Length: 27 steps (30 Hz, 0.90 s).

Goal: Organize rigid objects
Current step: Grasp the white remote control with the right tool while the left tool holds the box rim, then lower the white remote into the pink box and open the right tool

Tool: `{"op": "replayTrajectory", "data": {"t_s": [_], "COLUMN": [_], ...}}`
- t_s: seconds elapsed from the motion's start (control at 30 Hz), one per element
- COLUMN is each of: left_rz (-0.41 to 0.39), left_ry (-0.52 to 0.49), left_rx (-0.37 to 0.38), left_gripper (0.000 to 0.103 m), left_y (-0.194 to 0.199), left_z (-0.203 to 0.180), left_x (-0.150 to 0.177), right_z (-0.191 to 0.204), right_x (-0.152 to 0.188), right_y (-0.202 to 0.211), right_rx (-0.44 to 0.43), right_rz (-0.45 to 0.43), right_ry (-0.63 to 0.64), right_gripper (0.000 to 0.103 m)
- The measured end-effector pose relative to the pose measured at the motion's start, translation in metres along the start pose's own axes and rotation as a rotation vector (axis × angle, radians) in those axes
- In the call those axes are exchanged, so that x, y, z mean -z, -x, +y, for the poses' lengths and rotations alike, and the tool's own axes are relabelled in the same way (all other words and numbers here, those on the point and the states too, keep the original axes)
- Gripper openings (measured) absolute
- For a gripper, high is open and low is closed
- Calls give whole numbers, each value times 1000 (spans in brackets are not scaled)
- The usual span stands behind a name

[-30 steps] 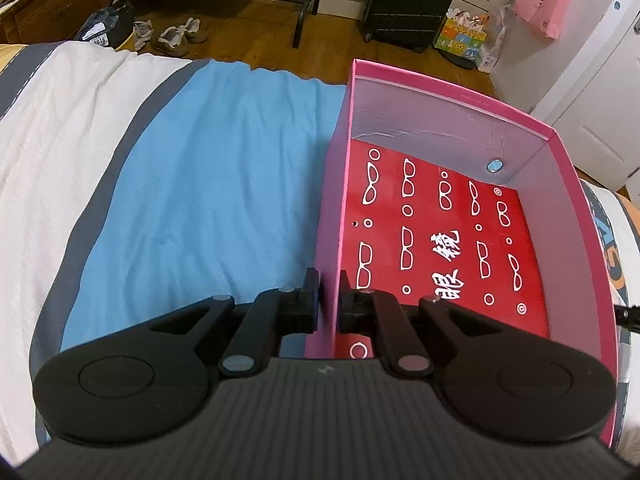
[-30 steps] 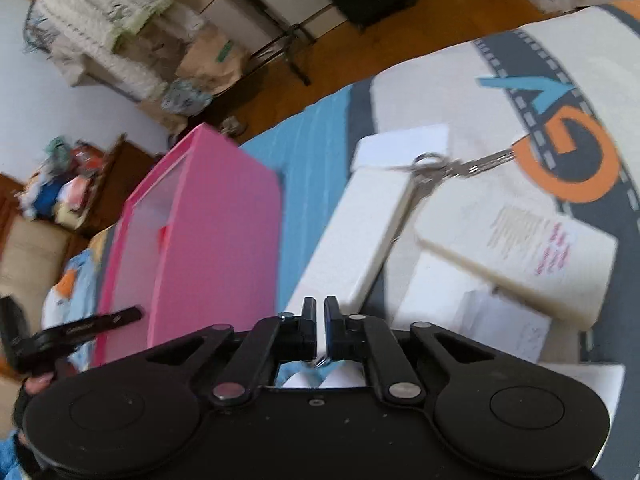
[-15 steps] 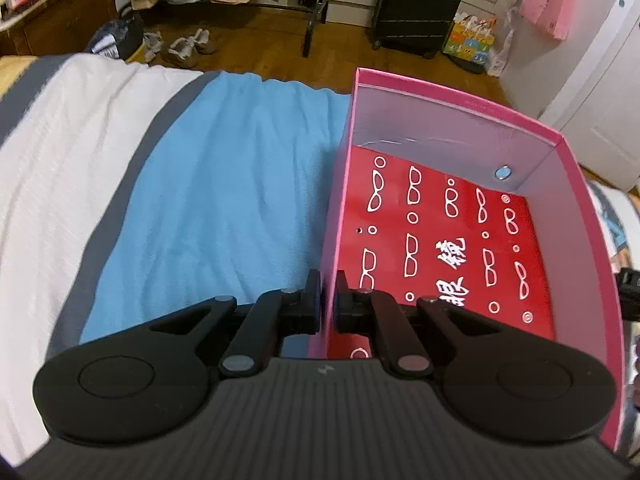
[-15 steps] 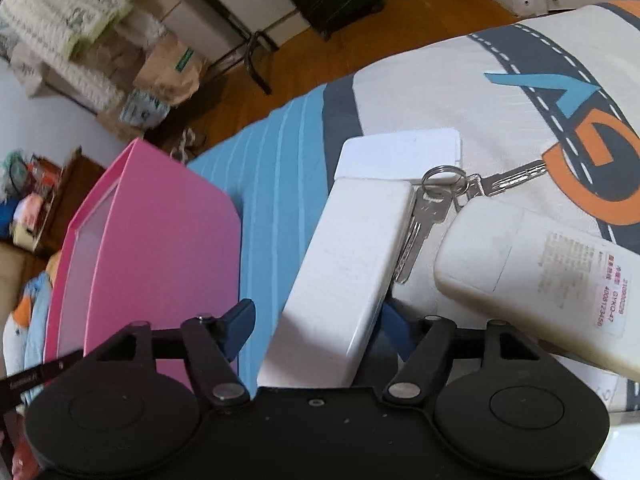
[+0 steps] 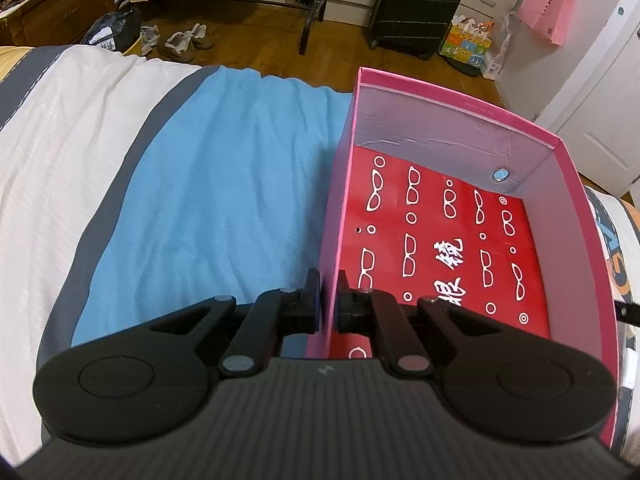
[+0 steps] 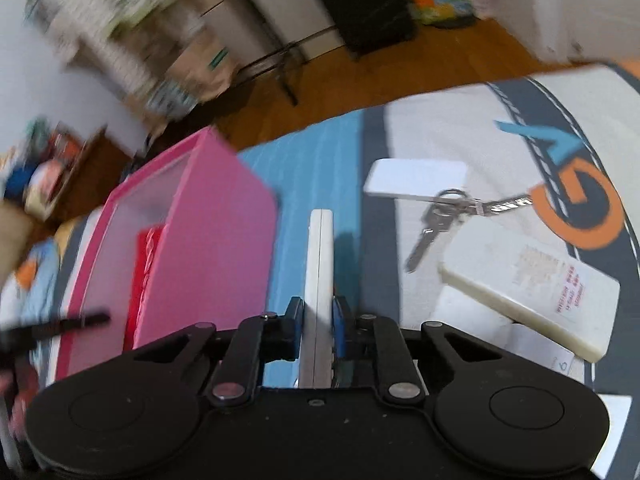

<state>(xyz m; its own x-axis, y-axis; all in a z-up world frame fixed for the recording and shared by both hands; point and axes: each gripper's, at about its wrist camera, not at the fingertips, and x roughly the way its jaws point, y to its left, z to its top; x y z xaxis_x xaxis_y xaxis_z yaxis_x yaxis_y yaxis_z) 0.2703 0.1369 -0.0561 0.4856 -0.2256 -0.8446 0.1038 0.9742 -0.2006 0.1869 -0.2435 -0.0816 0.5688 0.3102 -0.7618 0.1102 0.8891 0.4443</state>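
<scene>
Left claw (image 5: 329, 300) is clenched on the left wall of the pink box (image 5: 460, 116), one finger outside, one inside; the box sits on the bed (image 5: 224, 184) with its red printed floor bare. Right claw (image 6: 319, 322) is closing, its pads pressed on a white case (image 6: 320, 264) held on edge and pointing away from the camera, above the blue stripe of the bedcover, just right of the box's outer wall. Right of the case, on the bed: a flat white card (image 6: 416, 179), a key ring (image 6: 448, 208) touching its near edge, and an off-white slab with red print (image 6: 532, 284) resting on other white items. Right view is motion-blurred.
</scene>
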Motion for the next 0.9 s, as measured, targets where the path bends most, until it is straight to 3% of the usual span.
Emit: {"op": "replayTrajectory", "data": {"t_s": [0.1, 0.2, 0.4, 0.5, 0.67, 0.8, 0.9], "left_rz": [1, 1, -9, -5, -1, 5, 21], "left_ry": [5, 8, -5, 2, 29, 20, 16], "left_rx": [1, 5, -5, -1, 19, 20, 37], "left_gripper": [5, 5, 5, 5, 6, 6, 7], "left_y": [1, 1, 1, 0, 1, 2, 3], "left_z": [2, 3, 0, 1, 5, 2, -3], "left_x": [-1, 0, 2, 2, 1, 1, 3], "right_z": [13, 28, 21, 21, 33, 47, 65], "right_x": [3, 6, 6, 4, 10, 15, 17], "right_y": [-4, -8, -19, -25, -10, 14, 38], "right_rx": [-7, 57, 39, 66, 88, 120, 93], "right_rz": [36, 37, 85, 52, -18, -116, -216], "right_ry": [89, 195, 165, 163, 213, 272, 344], "right_gripper": [21, 24, 27, 21, 21, 21, 21]}}
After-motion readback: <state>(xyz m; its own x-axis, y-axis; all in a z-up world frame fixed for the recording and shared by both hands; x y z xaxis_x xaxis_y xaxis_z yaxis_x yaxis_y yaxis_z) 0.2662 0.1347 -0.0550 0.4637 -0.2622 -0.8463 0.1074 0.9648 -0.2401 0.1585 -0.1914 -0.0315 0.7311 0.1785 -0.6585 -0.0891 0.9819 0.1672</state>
